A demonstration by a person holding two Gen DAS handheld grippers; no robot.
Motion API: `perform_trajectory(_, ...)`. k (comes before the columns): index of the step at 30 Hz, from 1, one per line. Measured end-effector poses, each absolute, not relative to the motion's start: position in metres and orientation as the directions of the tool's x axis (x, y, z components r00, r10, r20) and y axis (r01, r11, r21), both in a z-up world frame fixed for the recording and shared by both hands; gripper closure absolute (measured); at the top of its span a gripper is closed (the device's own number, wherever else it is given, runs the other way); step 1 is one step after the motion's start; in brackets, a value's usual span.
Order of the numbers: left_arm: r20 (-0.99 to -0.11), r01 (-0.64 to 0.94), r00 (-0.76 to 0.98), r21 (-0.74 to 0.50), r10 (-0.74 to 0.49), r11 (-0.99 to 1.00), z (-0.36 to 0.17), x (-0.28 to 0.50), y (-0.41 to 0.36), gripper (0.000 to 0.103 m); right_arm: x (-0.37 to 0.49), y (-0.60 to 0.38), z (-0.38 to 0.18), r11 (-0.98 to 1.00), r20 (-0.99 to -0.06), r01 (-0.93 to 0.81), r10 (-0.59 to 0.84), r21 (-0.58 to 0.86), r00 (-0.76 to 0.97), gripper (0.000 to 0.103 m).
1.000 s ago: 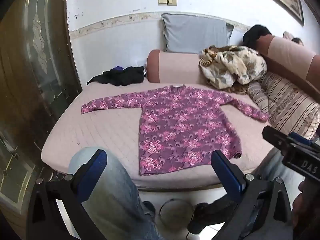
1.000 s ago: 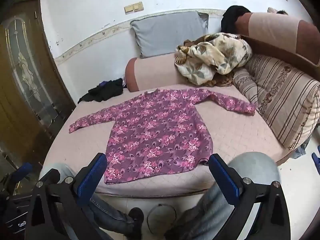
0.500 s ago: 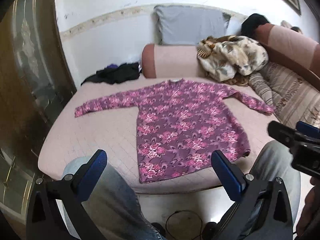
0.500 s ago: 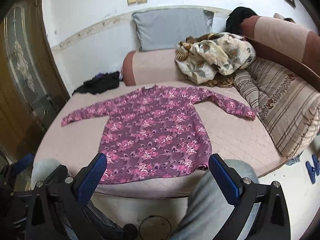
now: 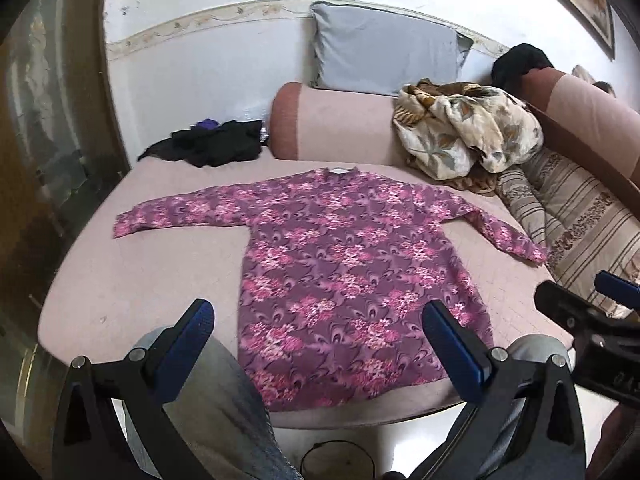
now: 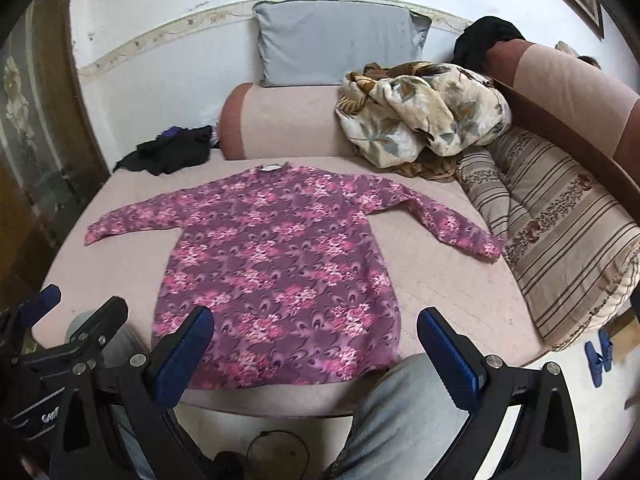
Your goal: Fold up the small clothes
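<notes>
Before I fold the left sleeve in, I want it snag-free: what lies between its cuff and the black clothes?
Nothing: in both wrist views only bare pink mattress separates the cuff from the black clothes.

Both hand-held grippers nearer the top [image 5: 352, 264].

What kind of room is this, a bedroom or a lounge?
Probably a home sitting room used for sleeping: a pink mattress-like daybed with a bolster, a grey pillow against the wall, and a crumpled floral blanket.
</notes>
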State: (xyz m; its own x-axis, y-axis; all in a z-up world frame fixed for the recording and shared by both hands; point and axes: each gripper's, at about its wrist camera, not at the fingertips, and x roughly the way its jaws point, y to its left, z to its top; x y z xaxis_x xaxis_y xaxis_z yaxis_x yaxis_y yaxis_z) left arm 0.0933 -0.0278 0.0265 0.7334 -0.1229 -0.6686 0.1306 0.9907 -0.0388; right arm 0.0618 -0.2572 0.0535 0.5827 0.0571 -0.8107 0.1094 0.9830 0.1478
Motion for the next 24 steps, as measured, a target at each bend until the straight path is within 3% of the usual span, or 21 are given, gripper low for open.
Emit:
perform_trajectory(13,-0.758,0.082,0.645,-0.061,-0.1,0.995,0.001,0.15,0.022,0.0,0.116,-0.22,0.026,0.975,-0.831,0.154,0.051,0.162,0.554,0.0)
perform_trajectory(24,-0.738,0.046,0.672,-0.045,-0.064,0.998,0.007,0.129,0.031,0.0,0.105,-0.208,0.032,0.965,-0.816,0.131,0.116,0.228,0.567,0.0)
